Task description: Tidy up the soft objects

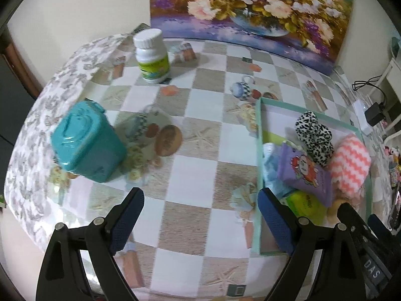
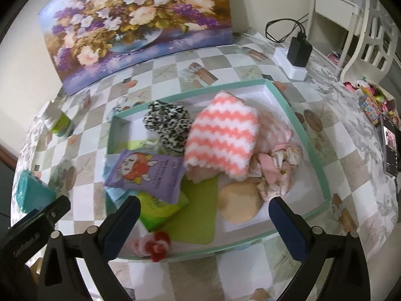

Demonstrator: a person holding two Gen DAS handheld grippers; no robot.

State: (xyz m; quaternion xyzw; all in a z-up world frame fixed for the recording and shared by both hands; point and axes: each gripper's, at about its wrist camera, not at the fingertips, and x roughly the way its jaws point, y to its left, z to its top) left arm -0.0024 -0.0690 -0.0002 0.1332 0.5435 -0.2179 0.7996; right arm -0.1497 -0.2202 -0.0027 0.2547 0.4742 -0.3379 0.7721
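Observation:
A shallow box with a mint-green rim (image 2: pixel 295 115) (image 1: pixel 259 135) holds several soft things: a pink-and-white zigzag fleece cloth (image 2: pixel 223 138) (image 1: pixel 349 160), a black-and-white spotted plush piece (image 2: pixel 166 123) (image 1: pixel 314 135), a purple tissue pack (image 2: pixel 145 173) (image 1: pixel 305 173), a green pack (image 2: pixel 160 208) (image 1: pixel 304 203), a beige sponge (image 2: pixel 238 203), a crumpled pink cloth (image 2: pixel 278 168) and a red-and-pink knitted flower (image 2: pixel 155 247). My right gripper (image 2: pixel 204 215) hangs open over the box's near half with nothing between its fingers. My left gripper (image 1: pixel 200 208) is open above the checkered tablecloth, left of the box.
A teal plastic container (image 1: pixel 87 145) (image 2: pixel 32 190) and a white bottle with a green label (image 1: pixel 151 55) (image 2: pixel 59 123) stand on the table left of the box. A flower painting (image 1: pixel 250 7) (image 2: pixel 140 22) leans at the back. A charger on a power strip (image 2: pixel 297 55) sits back right.

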